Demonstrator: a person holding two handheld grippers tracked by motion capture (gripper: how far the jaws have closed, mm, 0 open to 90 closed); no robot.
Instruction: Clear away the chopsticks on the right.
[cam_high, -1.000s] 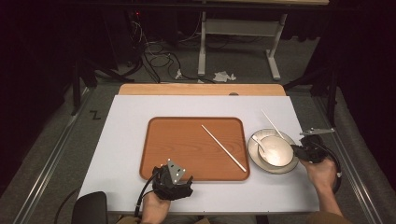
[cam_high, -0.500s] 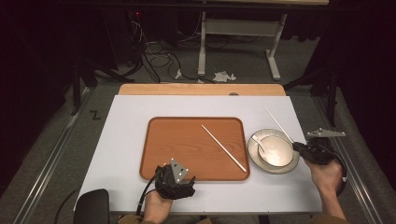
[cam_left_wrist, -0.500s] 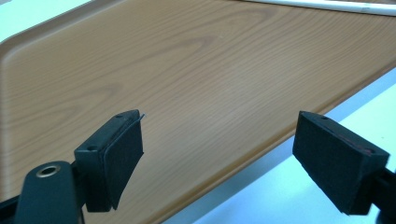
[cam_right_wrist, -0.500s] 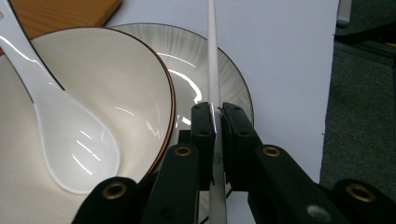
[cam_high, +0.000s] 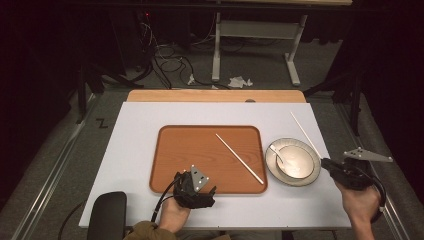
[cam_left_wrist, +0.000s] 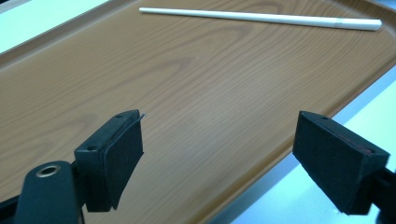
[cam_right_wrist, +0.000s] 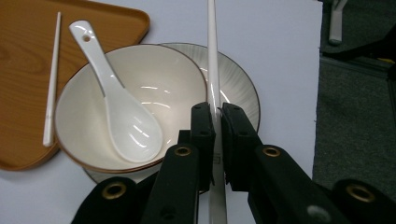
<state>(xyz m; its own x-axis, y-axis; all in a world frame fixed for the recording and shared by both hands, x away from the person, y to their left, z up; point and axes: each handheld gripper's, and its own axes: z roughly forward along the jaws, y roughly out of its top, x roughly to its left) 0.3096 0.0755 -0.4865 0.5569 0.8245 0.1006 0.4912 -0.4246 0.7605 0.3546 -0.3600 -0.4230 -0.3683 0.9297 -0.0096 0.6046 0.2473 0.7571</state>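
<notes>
The right gripper (cam_right_wrist: 214, 122) has its jaws pressed together on a white chopstick (cam_right_wrist: 212, 56), which runs straight up the middle of the right gripper view, away from the jaws and over the rim of the plate (cam_right_wrist: 243, 88). In the high view the same chopstick (cam_high: 306, 134) is a thin pale line slanting from the right gripper (cam_high: 330, 165) at the right edge of the frame toward the upper left, clear of the bowl (cam_high: 296, 163).

Its twin, the second chopstick (cam_high: 240, 159), lies on the wooden tray (cam_high: 175, 160) in the centre of the frame, its long axis running from upper left to lower right (roughly parallel to the held one). The tray lies to the left of the right gripper, beyond the bowl and its white spoon (cam_right_wrist: 116, 112), so the carry would likely go leftward across them.

The left gripper (cam_high: 207, 192) sits at the tray's lower edge, jaws spread and empty; it is the nearer one to the second chopstick (cam_left_wrist: 261, 17).
</notes>
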